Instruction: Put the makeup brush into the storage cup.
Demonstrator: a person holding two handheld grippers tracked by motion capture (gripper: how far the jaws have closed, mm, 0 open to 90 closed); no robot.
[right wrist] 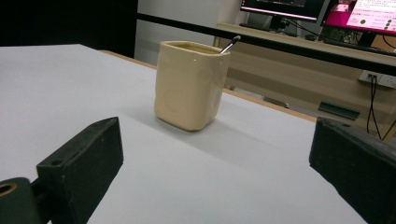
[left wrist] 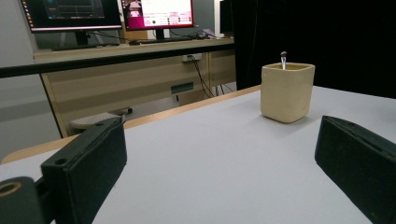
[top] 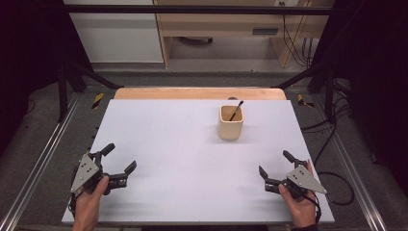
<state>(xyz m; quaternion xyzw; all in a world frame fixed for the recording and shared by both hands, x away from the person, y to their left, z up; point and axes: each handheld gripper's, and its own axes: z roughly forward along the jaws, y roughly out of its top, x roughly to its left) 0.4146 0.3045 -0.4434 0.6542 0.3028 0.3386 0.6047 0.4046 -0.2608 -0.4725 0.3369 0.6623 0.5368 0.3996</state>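
Both pairs of tongs sit at the bottom of the high view, each held in a hand at a near corner of the pale lilac-white tabletop (top: 192, 159): the left tongs (top: 119, 157) in the lower left of the frame, the right tongs (top: 274, 162) in the lower right. Each pair has its jaws spread wide with nothing between them, which the two gripper views confirm, since bare tabletop shows between the black jaws in both.

Up and right of centre in the high view stands the cream ceramic cup with rounded square walls (top: 231, 122), upright, well apart from both pairs of tongs. A thin dark-handled utensil (top: 235, 110) leans inside it, its tip rising past the far right corner of the rim and tilting toward the upper right of the frame; what kind of utensil it is cannot be told.

The cup lies up and slightly left of the right tongs, and far up and to the right of the left tongs, so the right hand looks the nearer of the two. In the right gripper view the cup (right wrist: 190, 85) sits large and left of centre between the jaws; in the left gripper view it (left wrist: 286, 92) is smaller and off to the upper right. A reach from the right would likely be the shorter one, going forward and a little leftward in the high view.
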